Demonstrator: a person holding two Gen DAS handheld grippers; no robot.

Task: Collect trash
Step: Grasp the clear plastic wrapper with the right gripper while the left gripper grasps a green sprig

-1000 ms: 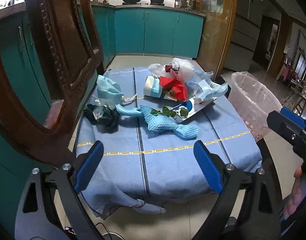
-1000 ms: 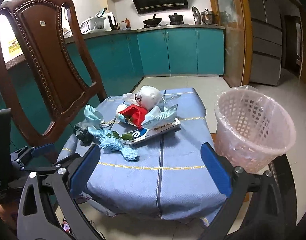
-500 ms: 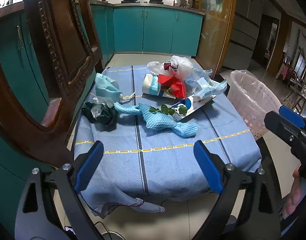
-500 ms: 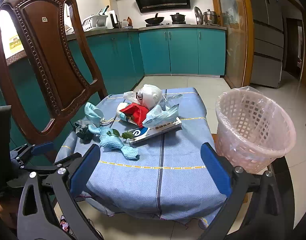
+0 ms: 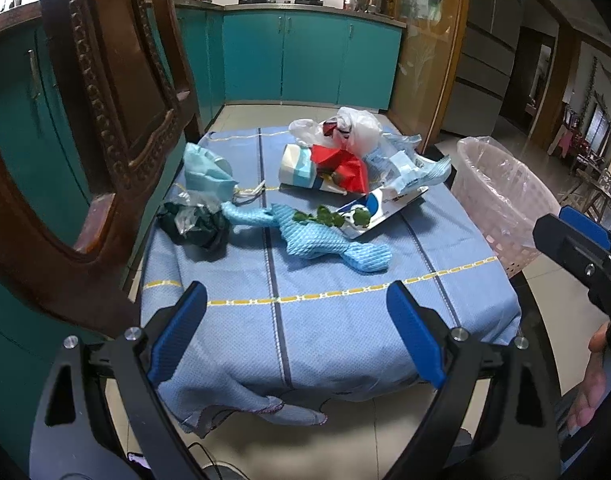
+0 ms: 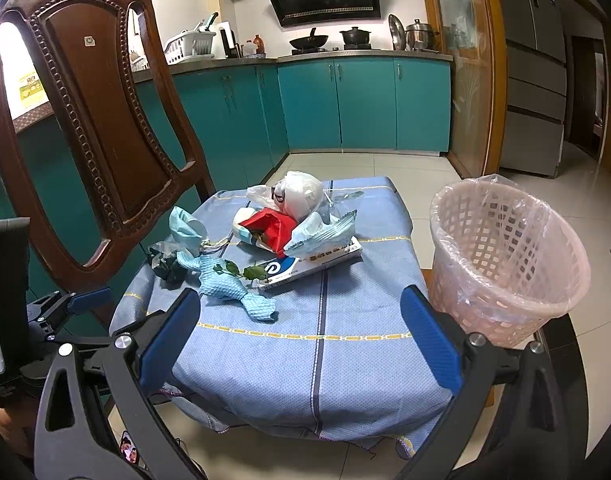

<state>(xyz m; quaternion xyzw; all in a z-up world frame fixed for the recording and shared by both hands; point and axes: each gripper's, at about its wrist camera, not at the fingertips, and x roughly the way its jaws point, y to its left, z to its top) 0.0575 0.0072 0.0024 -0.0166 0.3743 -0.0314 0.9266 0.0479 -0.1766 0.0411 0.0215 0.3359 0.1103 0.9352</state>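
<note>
I hold both claws back from the near edge of the small table, which is draped in a blue cloth, and nothing is in either yet. My left gripper stands with its jaws spread wide and empty; my right gripper is the same, wide apart and bare.

The trash lies ahead of both. Nearest is the twisted blue mesh cloth, at about twelve o'clock from my left claw and eleven o'clock from my right. Its long axis runs slantwise, from ten o'clock down toward four in the left view, so I judge a grip across its thick middle would suit better than one along it. A green leafy sprig lies over its far end, touching the flat printed box. Beyond that sits the heap: red wrapper, white plastic bag, dark crumpled bag at ten o'clock.

The lined basket stands at two o'clock beside my right claw, so I reckon the right hand has the shorter carry, though the left sits squarer to the cloth.
</note>
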